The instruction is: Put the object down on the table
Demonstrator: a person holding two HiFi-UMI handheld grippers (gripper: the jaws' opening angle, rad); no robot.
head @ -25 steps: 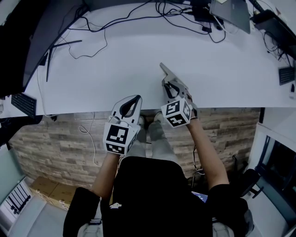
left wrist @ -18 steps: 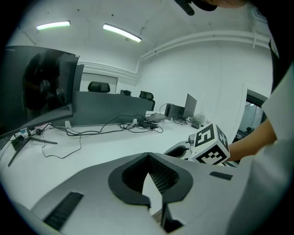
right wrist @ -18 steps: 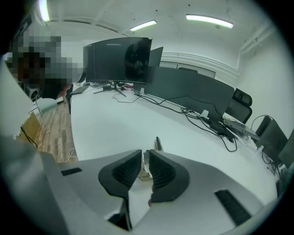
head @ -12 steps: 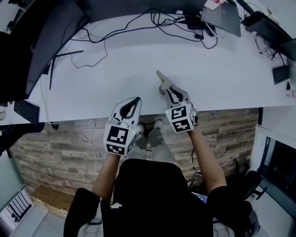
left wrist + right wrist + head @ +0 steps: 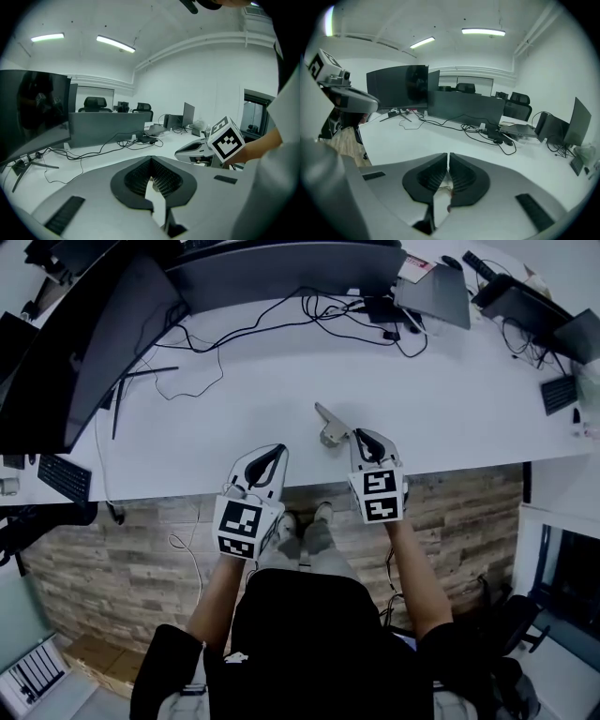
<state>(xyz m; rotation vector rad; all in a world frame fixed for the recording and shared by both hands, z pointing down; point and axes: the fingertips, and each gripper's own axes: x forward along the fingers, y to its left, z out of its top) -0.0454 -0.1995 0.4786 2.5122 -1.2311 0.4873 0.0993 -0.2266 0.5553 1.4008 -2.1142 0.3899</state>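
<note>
Head view. White table [image 5: 234, 409] runs across the frame, its near edge at the person's arms. Large dark curved monitor [image 5: 94, 352] at far left; loose black cables [image 5: 253, 329] trail across the far side; closed grey laptop [image 5: 433, 294] at far right.

The flat grey metal bracket-like object [image 5: 328, 426] lies on the table near its near edge, at mid-width. The right gripper [image 5: 361, 435] sits just right of it, tip close beside the piece; whether they touch cannot be told here. The left gripper [image 5: 280, 448] rests at the near edge, left of the object and apart from it. Each carries a cube with square markers on its near end.

Left gripper view. Jaws brought together, ribbed pads [image 5: 159, 180] meeting at the tip, with nothing between them. White table shows through the slit lower down. The right gripper and its marker cube [image 5: 226, 139] are at right, a forearm behind. Black office chairs [image 5: 95, 103] stand beyond the far side.

Right gripper view. Jaws closed to a hairline slit. A small dim speck low in the gap is too small to identify. The grey object does not show ahead of the jaws. Bare table lies beyond, with cables and monitor at the far side.
</note>
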